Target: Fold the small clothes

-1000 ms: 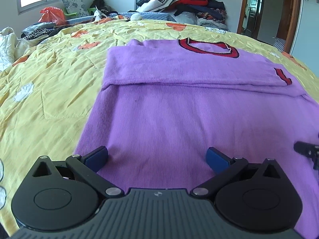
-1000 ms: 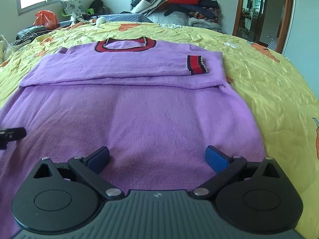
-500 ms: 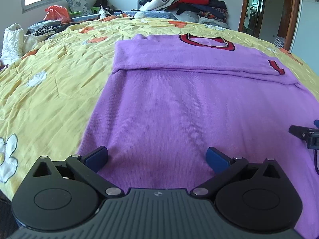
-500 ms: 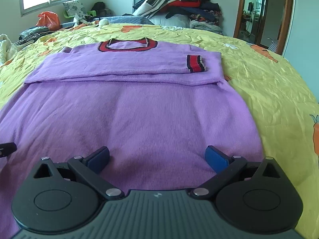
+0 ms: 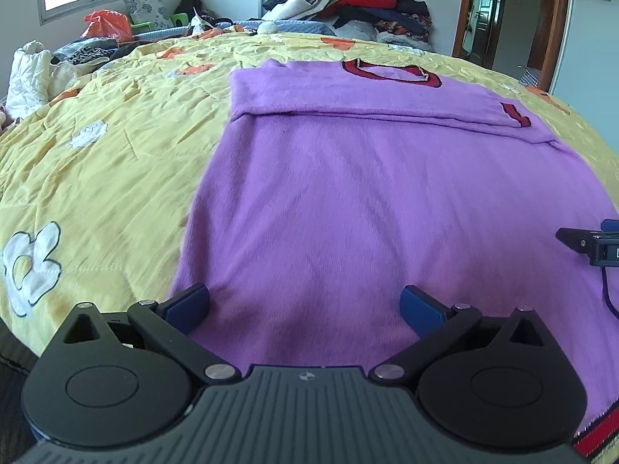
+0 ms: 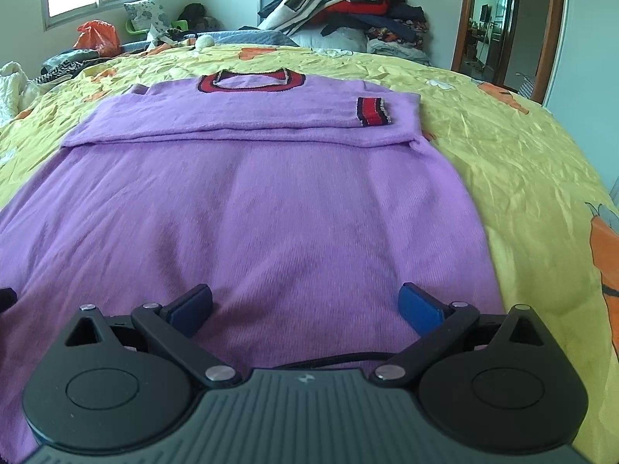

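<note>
A purple sweater (image 6: 247, 208) lies flat on a bed, spread over a yellow quilt (image 5: 100, 178) that is stitched with white flowers and orange shapes and creased all over with fine wrinkles. The knit looks soft and slightly fuzzy, with a fine rib running along its length. Its far end is folded: a sleeve lies straight across the chest as a long flat band, ending in a red and dark striped cuff (image 6: 373, 111) at the right. Beyond the band sits the collar (image 6: 251, 80), a wide oval ring in red edged with dark and pale trim. At the lower right corner of the left wrist view, a strip of red and dark ribbing with a pale edge shows at the sweater's near border.

The left gripper (image 5: 303, 303) hovers low over the near left part of the sweater, its jaws spread wide with nothing between them; the blue pads (image 5: 421, 305) are flat, smooth blocks on black hinged arms. The right gripper (image 6: 303, 303) is over the near right part, jaws likewise released and empty, with a thin black cable curving just ahead of its ribbed grey body.

At the head of the bed a heap of clothes (image 6: 348, 7) is piled, rumpled and mixed in colour.
</note>
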`<state>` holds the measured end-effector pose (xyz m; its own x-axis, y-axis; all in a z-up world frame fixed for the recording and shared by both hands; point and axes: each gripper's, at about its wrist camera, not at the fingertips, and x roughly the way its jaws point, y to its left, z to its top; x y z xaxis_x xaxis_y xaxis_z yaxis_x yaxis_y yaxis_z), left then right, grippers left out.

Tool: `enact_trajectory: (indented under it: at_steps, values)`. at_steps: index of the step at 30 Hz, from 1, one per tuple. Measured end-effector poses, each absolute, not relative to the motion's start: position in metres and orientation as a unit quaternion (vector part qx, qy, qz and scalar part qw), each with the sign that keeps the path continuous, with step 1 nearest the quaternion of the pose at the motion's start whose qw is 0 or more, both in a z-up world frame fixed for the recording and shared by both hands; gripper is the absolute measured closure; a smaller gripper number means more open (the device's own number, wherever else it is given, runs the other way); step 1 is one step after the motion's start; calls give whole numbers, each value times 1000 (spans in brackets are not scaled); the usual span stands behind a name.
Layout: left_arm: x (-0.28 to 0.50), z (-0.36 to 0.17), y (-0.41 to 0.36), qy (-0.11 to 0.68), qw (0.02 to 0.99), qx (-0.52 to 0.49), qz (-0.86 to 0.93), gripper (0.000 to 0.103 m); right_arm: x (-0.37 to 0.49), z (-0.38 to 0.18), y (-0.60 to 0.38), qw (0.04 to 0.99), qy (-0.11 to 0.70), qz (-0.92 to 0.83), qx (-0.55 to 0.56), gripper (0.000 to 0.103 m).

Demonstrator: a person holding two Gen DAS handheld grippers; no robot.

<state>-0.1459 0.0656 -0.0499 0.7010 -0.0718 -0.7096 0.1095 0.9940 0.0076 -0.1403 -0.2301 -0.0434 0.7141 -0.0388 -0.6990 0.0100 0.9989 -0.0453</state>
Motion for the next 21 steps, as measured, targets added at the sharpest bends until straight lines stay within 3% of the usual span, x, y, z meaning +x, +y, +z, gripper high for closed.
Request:
enact_trajectory:
  at_steps: [21]
  values:
    - [-181,-48,87,386,920,25,-67,0,-212,-42,-235,925,379,2,-27,0]
